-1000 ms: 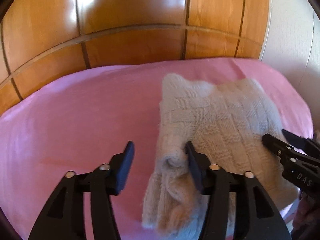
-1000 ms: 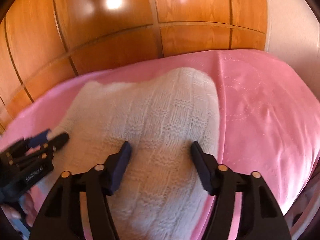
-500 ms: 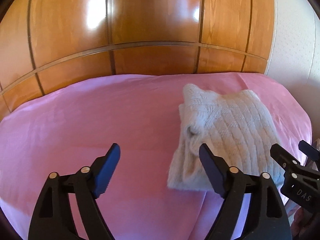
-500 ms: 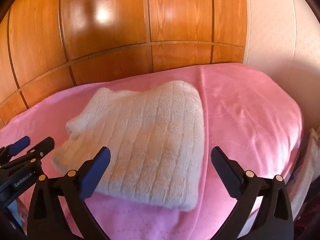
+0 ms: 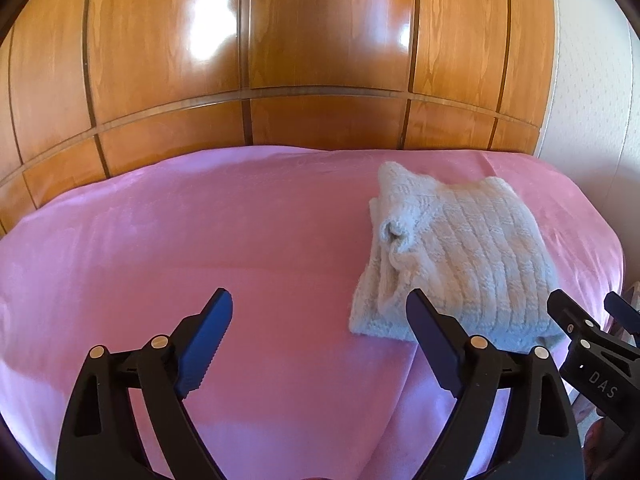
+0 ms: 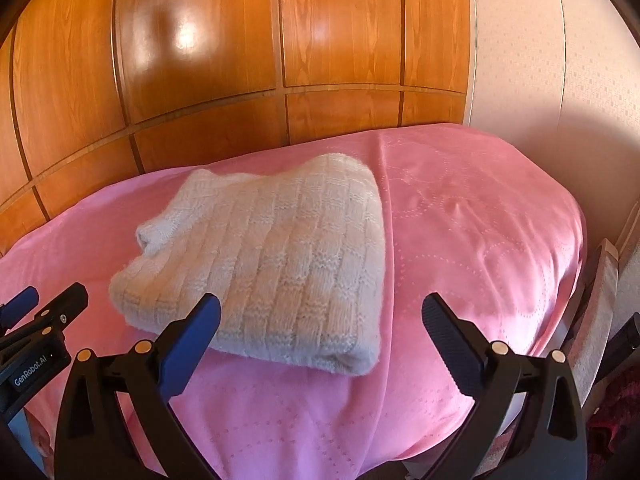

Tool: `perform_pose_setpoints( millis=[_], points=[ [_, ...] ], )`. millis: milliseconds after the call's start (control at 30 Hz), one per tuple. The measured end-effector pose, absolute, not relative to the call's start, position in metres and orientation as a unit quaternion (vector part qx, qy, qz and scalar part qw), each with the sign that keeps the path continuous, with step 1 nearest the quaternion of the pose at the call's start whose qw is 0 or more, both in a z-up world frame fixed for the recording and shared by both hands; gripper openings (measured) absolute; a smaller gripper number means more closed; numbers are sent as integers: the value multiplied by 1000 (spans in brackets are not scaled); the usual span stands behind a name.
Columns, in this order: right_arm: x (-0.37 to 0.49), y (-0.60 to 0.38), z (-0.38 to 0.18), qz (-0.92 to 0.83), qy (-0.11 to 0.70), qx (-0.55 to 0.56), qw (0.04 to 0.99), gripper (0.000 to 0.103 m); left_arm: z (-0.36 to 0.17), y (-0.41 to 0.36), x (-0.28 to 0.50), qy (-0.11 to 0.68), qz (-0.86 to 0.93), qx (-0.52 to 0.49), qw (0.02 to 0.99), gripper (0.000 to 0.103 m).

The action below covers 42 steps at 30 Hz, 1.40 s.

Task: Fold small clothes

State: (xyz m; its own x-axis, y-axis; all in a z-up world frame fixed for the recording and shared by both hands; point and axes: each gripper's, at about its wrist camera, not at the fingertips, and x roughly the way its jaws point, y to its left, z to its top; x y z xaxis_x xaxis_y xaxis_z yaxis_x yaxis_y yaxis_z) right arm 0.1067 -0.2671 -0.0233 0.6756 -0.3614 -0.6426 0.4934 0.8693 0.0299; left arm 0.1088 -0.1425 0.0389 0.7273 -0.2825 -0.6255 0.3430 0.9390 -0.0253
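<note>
The cream knitted garment (image 6: 264, 268) lies on the pink bed cover (image 6: 480, 240) as a compact, roughly rectangular bundle, toward the right side of the bed as the left wrist view shows it, with the wooden panelling (image 5: 320, 60) behind. Judged from how it lies, the folding of this piece looks essentially done: the layers are stacked, the long edges sit fairly square, and only one end looks untidy (a rolled cuff or sleeve opening (image 5: 394, 234) pokes out on the side facing the left gripper). The left gripper (image 5: 320, 336) hovers above bare cover just beside the bundle's near corner, its fingers spread wide and holding nothing. The right gripper (image 6: 320, 330) hangs over the bundle's near edge, fingers equally wide apart and empty, with neither touching the knit. What may remain is tucking that loose end flat. No other clothes are visible on the bed, so whether more pieces wait cannot be told.
</note>
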Motion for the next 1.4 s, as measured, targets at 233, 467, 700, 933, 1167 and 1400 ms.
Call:
perform_pose_setpoints(
  millis=[233,467,700,933,1167,1400],
  points=[
    [100,-262,-19,-251,304,99,914,101,41,-144,105,325,-168,48,930,91],
    [103,-256,-26,-236,320,97,912,101,41,-143,104,325,-165,45,930,93],
    [106,-258,-27,-237,321,101,911,101,39,-143,107,328,-161,46,930,93],
    [107,-258,-29,-236,324,106,910,101,38,-144,105,327,-157,50,931,93],
    [105,-256,-27,-232,320,108,912,101,40,-142,103,322,-156,49,932,93],
    [104,-251,-26,-231,317,102,914,101,43,-139,102,321,-157,48,933,93]
  ],
)
